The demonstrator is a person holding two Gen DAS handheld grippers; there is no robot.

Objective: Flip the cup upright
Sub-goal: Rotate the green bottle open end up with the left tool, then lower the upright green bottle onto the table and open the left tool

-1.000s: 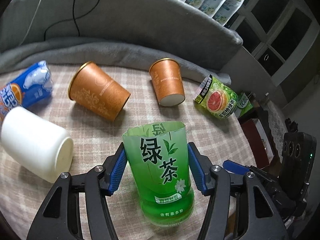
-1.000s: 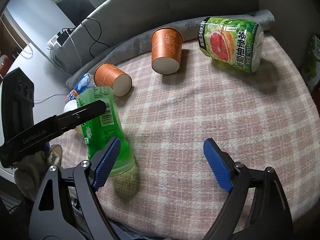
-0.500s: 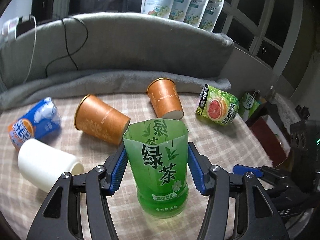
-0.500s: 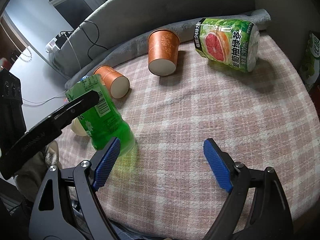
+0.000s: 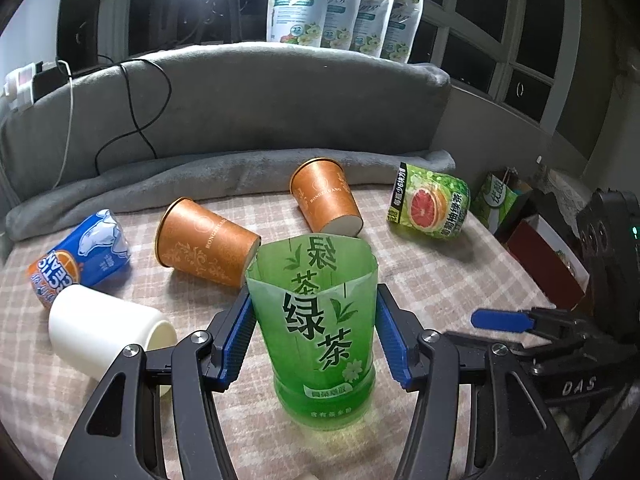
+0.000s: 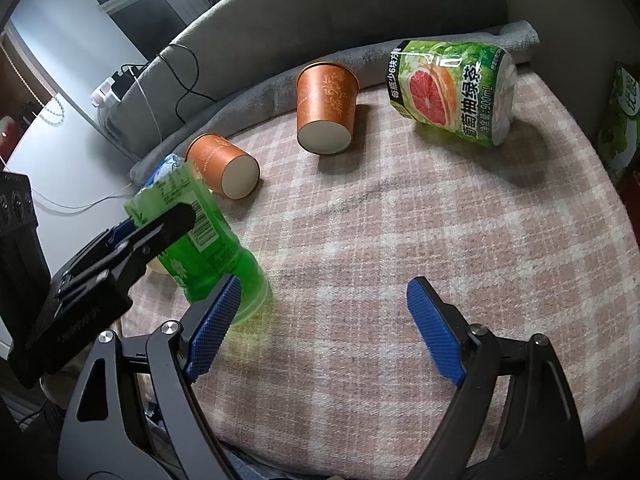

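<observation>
**Green tea cup standing up between our left pads**

So we're looking at the green cup (image 5: pixel 320 336), the cut-off green tea bottle, and it's standing upright on the checked tablecloth (image 6: pixel 420 240) with its open end up. Our left gripper (image 5: pixel 316 336) is sitting around it, blue pads on both sides of the upper wall. The pads are looking like they're right at the plastic, but we can't really tell if they're squeezing it or just beside it. From the right wrist view the same cup (image 6: pixel 208 248) is showing at the left, with the left gripper's black finger crossing in front of it.

Our right gripper (image 6: pixel 324 328) is hanging over bare cloth with its pads spread wide, holding nothing.

Everything else is lying on its side: two brown paper cups (image 5: pixel 204 248) (image 5: pixel 326 200) behind the green one, a white cup (image 5: pixel 104 332) off to the left just in front of a blue-and-orange can (image 5: pixel 76 256), and a grapefruit tea bottle (image 5: pixel 432 204) over on the right. A grey blanket (image 5: pixel 240 168) is running along the back edge of the table, and a row of pouches (image 5: pixel 344 4) is standing above it.
</observation>
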